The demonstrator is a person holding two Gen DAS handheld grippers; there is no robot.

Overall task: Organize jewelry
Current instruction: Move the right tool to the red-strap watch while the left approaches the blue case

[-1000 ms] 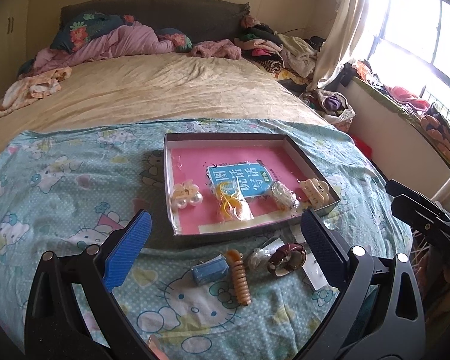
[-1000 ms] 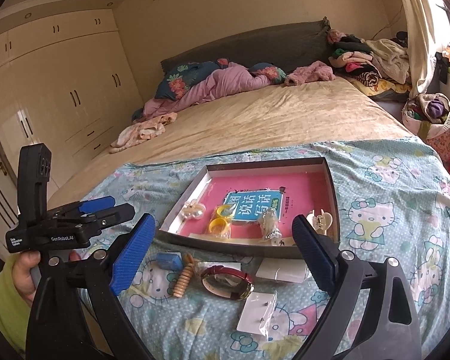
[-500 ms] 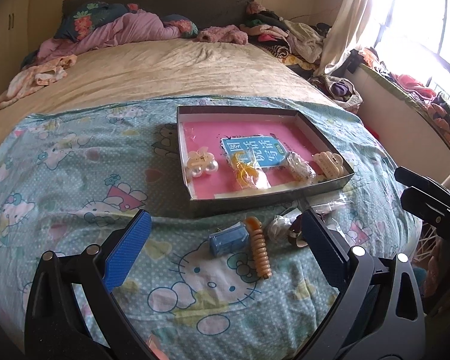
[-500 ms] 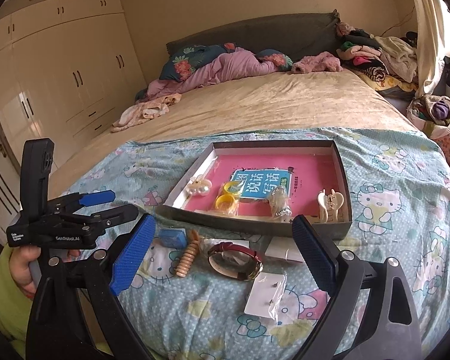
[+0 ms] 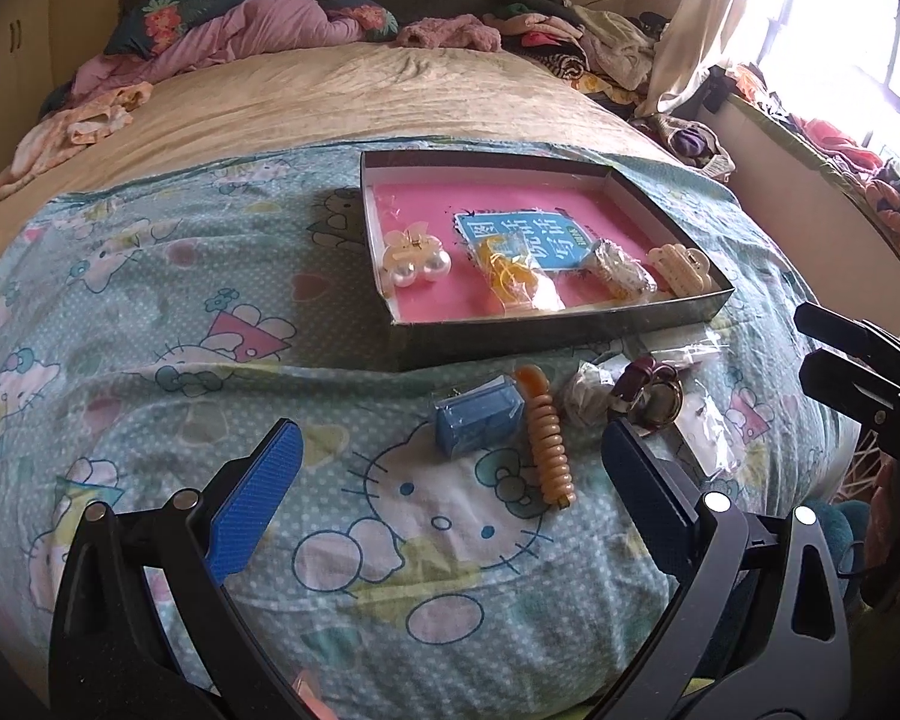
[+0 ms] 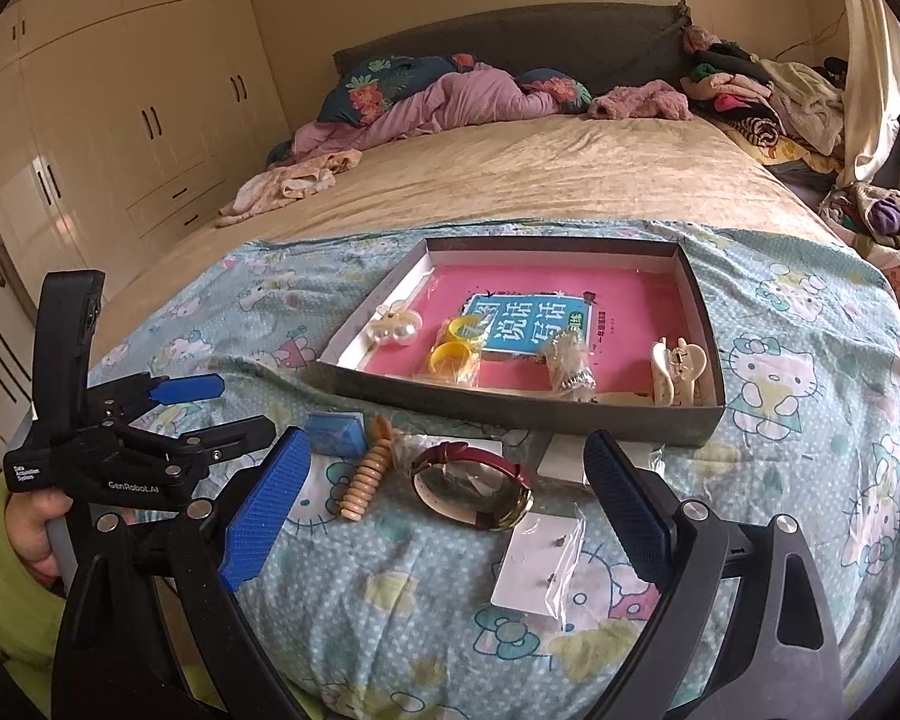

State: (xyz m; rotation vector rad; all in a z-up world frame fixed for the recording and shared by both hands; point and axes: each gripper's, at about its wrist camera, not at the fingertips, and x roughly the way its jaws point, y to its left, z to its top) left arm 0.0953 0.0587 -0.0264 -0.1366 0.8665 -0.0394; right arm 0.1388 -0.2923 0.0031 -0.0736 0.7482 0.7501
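While both tools hang over the near edge of the bed, nothing is held.
Left gripper (image 5: 450, 483): jaws spread wide and empty, above the cartoon-print sheet (image 5: 150, 312), short of the loose items.
Right gripper (image 6: 444, 492): jaws spread wide and empty, with the watch lying on the sheet between the blue pads as seen from its camera.
Hand (image 6: 30, 531): wrapped round the left tool's handle, a green sleeve behind it.
Tray (image 6: 510, 414): shallow grey box with a pink floor, resting on the sheet just beyond the loose items.
Inside the tray: pearl clip (image 5: 414, 258) at the left, bagged yellow rings (image 6: 453, 354), a small bagged silvery piece (image 6: 570, 369), cream claw clip (image 6: 678, 369) at the right.
In front of the tray: blue box (image 5: 480, 417), beside it a ridged orange hair clip (image 5: 549, 447), then a dark red watch (image 6: 474, 486).
Earring card (image 6: 537, 564): in a clear bag, nearest the right tool.
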